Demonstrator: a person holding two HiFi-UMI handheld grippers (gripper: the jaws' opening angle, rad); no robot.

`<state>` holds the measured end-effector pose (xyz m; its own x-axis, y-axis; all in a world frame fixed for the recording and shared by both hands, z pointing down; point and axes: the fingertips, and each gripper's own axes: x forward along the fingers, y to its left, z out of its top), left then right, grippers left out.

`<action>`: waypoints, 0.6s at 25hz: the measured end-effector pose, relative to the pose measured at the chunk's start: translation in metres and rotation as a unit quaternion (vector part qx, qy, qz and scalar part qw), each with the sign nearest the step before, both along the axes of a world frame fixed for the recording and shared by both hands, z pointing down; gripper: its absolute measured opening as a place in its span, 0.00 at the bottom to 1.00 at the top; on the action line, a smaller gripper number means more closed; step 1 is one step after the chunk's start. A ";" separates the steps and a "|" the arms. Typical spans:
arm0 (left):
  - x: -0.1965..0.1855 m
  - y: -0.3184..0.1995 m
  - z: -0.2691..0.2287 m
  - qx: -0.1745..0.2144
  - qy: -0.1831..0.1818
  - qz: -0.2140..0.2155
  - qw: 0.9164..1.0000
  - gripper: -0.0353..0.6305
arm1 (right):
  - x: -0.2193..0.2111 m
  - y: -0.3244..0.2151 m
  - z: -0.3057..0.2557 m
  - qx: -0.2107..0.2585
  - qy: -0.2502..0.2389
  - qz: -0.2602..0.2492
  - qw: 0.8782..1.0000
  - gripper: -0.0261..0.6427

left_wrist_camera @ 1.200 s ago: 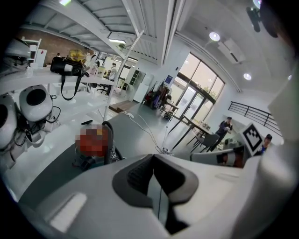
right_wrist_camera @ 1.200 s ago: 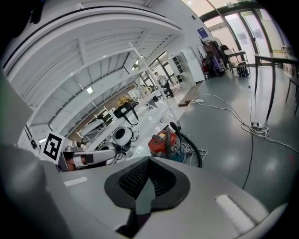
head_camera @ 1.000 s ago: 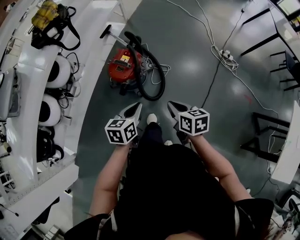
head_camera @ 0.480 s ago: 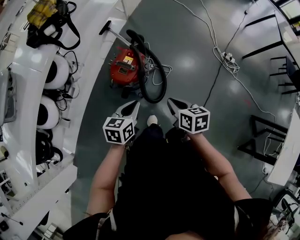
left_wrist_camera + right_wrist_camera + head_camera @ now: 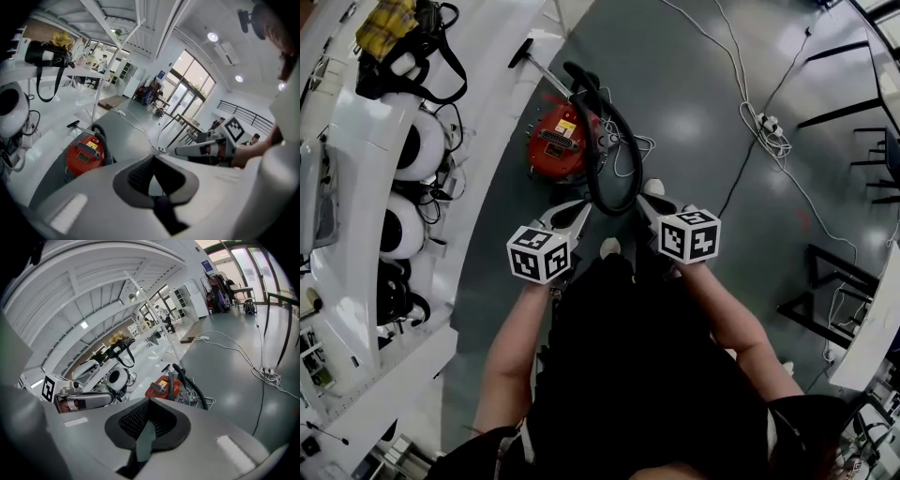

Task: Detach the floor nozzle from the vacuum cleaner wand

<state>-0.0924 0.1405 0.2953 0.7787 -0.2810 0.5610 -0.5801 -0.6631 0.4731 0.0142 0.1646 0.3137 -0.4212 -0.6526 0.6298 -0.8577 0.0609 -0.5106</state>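
Note:
A red canister vacuum cleaner stands on the grey floor with its black hose looped beside it. Its silver wand runs up-left to the small black floor nozzle by the white bench. My left gripper and right gripper are both shut and empty, held side by side just short of the hose loop. In the left gripper view the vacuum cleaner and floor nozzle lie ahead on the left. The right gripper view shows the vacuum cleaner straight ahead.
A long white bench runs along the left, carrying round white housings and a black strapped bag. White cables and a power strip lie on the floor at upper right. Black table frames stand on the right.
The person has stepped toward the vacuum cleaner. Both shut grippers have come closer to the hose loop, and the vacuum sits lower in the head view.

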 end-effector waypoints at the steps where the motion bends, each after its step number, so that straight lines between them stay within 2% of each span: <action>1: 0.003 -0.008 0.001 0.006 -0.006 -0.004 1.000 0.06 | 0.002 -0.009 0.002 0.000 -0.003 -0.006 1.000 0.04; 4: 0.012 -0.038 0.004 0.023 -0.025 -0.031 0.999 0.07 | 0.009 -0.042 0.007 0.002 -0.009 -0.030 0.999 0.04; 8: 0.033 -0.069 0.006 0.013 -0.023 -0.071 0.997 0.07 | 0.020 -0.080 0.008 0.000 -0.006 -0.081 0.997 0.04; 15: 0.050 -0.114 0.014 0.013 -0.039 -0.141 0.989 0.07 | 0.048 -0.139 0.009 -0.007 -0.004 -0.135 0.991 0.04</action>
<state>-0.0419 0.0261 0.3095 0.6218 -0.4966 0.6056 -0.7780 -0.4804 0.4048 0.0619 0.0258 0.3230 -0.5841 -0.5071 0.6338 -0.8071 0.2798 -0.5200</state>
